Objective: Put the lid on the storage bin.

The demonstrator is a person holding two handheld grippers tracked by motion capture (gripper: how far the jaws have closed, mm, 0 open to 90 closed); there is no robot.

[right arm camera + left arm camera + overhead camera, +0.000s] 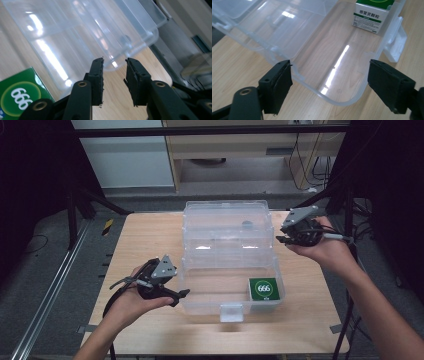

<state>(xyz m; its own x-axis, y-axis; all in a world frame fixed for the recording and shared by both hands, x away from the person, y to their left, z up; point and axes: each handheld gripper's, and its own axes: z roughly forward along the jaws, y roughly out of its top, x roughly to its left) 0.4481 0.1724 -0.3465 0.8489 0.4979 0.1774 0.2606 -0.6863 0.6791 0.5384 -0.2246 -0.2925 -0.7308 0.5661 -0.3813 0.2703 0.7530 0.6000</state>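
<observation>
The left gripper [329, 87] has its jaws set wide apart with nothing between the pads; in the left gripper view they frame a rounded corner of the clear plastic storage box [342, 100] without touching it. The right gripper [114, 82] has its jaws narrowed to a small gap, also empty, and is aimed past the edge of the box's open lid [100, 30].

In the high view, the left gripper [181, 296] sits in the person's left hand [132, 302] just beside the box's front left corner, and the right gripper [281, 239] sits in the right hand [327, 247] beside the lid's right edge.

The box [200, 287] stands open at the centre of the wooden table [140, 240], lid [225, 227] folded back. A green carton marked 666 [263, 288] stands in the front right corner of the box base.
</observation>
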